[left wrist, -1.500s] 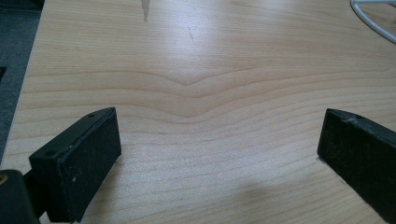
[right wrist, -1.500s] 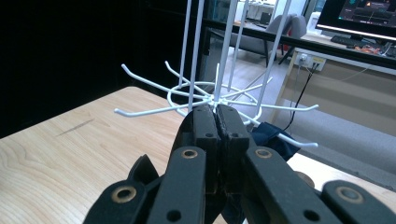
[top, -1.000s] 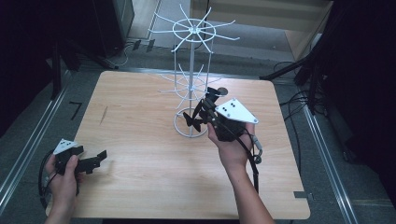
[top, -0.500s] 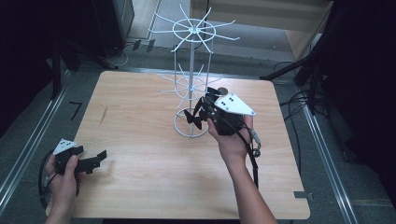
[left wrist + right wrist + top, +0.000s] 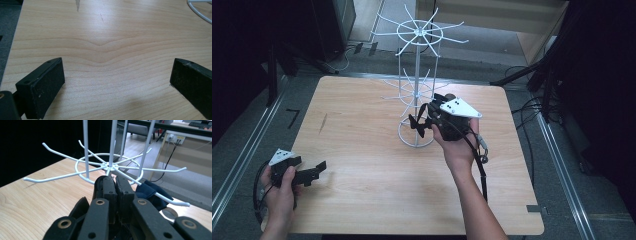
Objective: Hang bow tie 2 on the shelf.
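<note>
Wooden table (image 5: 362,125), light grain, seen from the high view. A white wire display rack (image 5: 417,90) stands on a ring base slightly past table centre, toward 1 o'clock; it has a vertical pole, an upper ring of hooked spokes and a lower ring of spokes.

Right gripper (image 5: 418,122): held in the right hand (image 5: 457,142), just at the 3 o'clock side of the rack's base, jaws pointing toward 9 o'clock at the rack. In the right gripper view the two jaws are pressed flat together, no gap, directly below the hub of the lower spoke ring (image 5: 110,165). Whether anything thin is pinched between them I cannot tell. A dark blue cloth item (image 5: 150,195) sits at 3 o'clock of the jaw tips, draped on or under one white spoke; contact with the jaws is not clear.

Left gripper (image 5: 314,172): held in the left hand (image 5: 279,187) at the table's near-left corner, about 7 o'clock from the rack, well apart from it. Left gripper view: jaws spread wide, bare wood between them, nothing held. Arc of the rack's base ring (image 5: 200,11) at the 1 o'clock corner of that view.
</note>
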Available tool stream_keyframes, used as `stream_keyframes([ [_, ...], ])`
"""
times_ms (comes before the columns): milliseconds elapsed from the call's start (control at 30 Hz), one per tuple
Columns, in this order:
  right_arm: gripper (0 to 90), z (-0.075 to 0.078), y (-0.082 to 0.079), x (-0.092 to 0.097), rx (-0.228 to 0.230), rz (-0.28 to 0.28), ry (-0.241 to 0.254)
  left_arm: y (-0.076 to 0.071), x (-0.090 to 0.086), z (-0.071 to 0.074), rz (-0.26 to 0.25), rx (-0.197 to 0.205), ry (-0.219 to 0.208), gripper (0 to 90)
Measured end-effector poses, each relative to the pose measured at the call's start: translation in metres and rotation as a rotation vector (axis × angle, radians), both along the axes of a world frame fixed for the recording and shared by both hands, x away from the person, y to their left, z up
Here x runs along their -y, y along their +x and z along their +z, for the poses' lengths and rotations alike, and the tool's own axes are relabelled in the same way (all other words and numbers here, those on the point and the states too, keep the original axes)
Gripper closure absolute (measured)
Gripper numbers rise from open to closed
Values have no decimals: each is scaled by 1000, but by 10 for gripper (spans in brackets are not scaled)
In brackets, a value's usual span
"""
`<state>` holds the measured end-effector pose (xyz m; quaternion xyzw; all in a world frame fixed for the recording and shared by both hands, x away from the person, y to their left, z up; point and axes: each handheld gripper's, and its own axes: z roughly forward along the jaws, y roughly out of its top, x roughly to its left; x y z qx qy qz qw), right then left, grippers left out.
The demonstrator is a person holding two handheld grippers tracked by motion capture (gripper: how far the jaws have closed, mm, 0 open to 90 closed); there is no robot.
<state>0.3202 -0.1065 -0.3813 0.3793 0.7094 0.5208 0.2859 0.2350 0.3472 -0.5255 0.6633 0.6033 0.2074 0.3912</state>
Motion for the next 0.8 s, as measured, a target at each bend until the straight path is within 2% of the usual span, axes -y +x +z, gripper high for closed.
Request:
stream_keyframes([
  [67,821,-3,3,2,-12,-7,18,0,0,0,0,0,0,0],
  [233,765,-7,3,6,-31,-9,40,0,0,0,-1,0,0,0],
  [300,711,-10,3,11,-36,-13,67,0,0,0,0,-1,1,0],
  [400,674,-14,1,14,-36,-30,58,0,0,0,-1,0,0,0],
  [800,635,-28,-5,27,-59,-46,39,0,0,0,1,-1,0,0],
])
